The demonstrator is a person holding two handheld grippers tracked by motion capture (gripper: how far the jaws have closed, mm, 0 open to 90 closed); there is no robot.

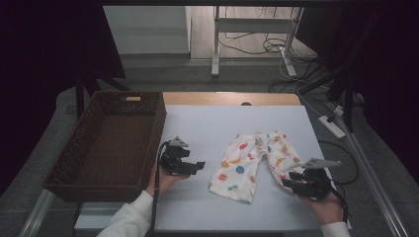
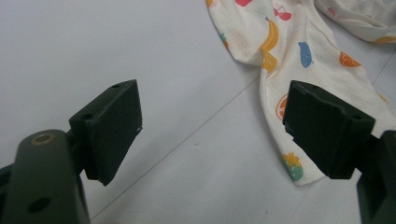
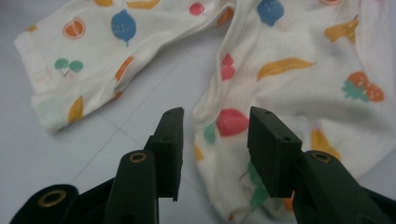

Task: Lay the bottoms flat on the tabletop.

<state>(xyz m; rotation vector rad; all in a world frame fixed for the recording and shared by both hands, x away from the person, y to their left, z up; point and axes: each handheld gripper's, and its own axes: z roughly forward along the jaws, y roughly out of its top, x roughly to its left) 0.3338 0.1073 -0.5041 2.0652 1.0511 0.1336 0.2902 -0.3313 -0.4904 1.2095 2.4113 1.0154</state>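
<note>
A small pair of cream pants (image 1: 247, 163) printed with coloured fruit lies flat on the white table (image 1: 207, 128), waist toward the front. My left gripper (image 1: 196, 167) is held low to the left of the pants, apart from them. Its jaws stand wide open around bare table (image 2: 212, 116), with the pants' hem (image 2: 299, 51) just beyond the right jaw. My right gripper (image 1: 288, 181) is at the right leg of the pants. It is open (image 3: 215, 121), and the leg's edge (image 3: 289, 70) lies under and between the jaws, not pinched.
A dark brown wicker basket (image 1: 157, 129) stands along the table's left side, close behind my left hand. Beyond the table's far edge are a desk frame (image 1: 216, 44) and cables on the floor, and a power strip (image 1: 332, 126) lies to the right.
</note>
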